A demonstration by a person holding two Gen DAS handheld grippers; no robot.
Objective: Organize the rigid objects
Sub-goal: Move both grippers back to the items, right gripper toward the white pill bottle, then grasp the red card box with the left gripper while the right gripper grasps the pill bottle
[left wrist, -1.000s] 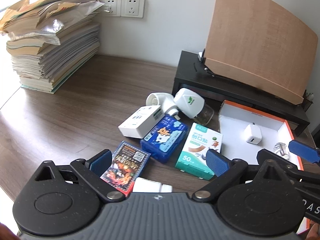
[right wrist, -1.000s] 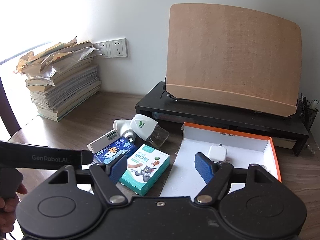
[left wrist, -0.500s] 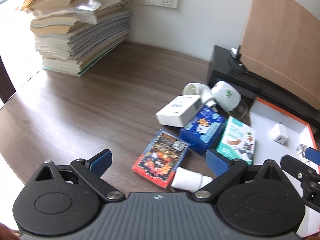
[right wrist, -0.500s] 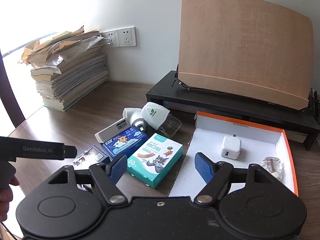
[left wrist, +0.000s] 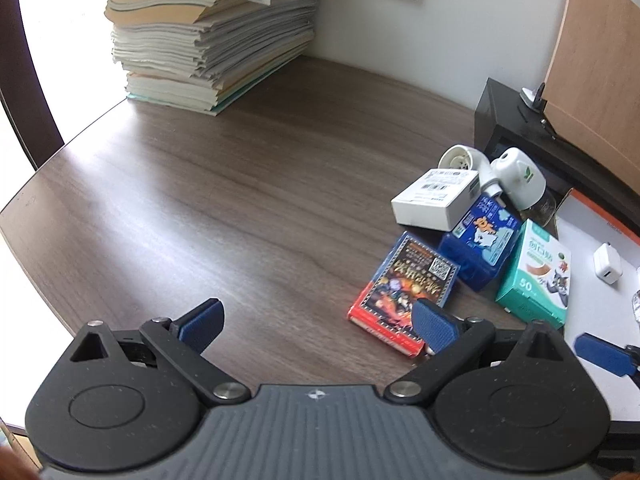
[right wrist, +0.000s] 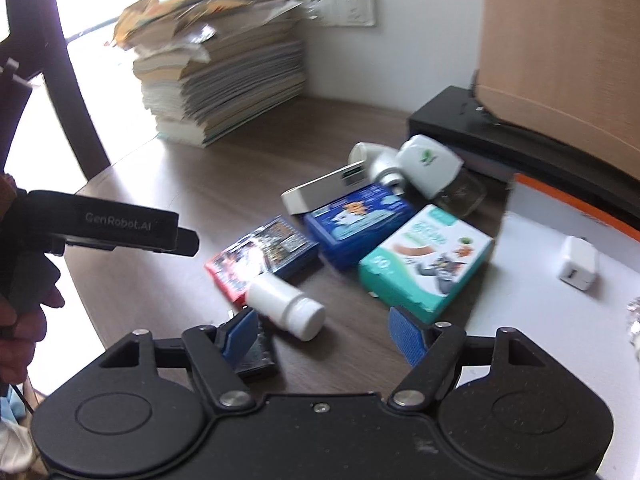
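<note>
While the left gripper [left wrist: 316,322] hangs over bare dark wood-grain surface [left wrist: 240,200] with its jaws spread wide and empty, the left wrist view puts the red-and-blue card box [left wrist: 404,292] just past the right-hand blue pad, beside the blue cartoon box [left wrist: 480,248] and the teal plaster box [left wrist: 536,272]. From the right wrist view, the right gripper [right wrist: 322,334], jaws wide and holding nothing though just narrowed slightly, points at the small white plastic bottle [right wrist: 286,306] lying on its side just ahead, long axis slanting across the gap, cap toward the right pad. This hand is nearer; the white orange-rimmed tray [right wrist: 560,320] lies rightward.
</note>
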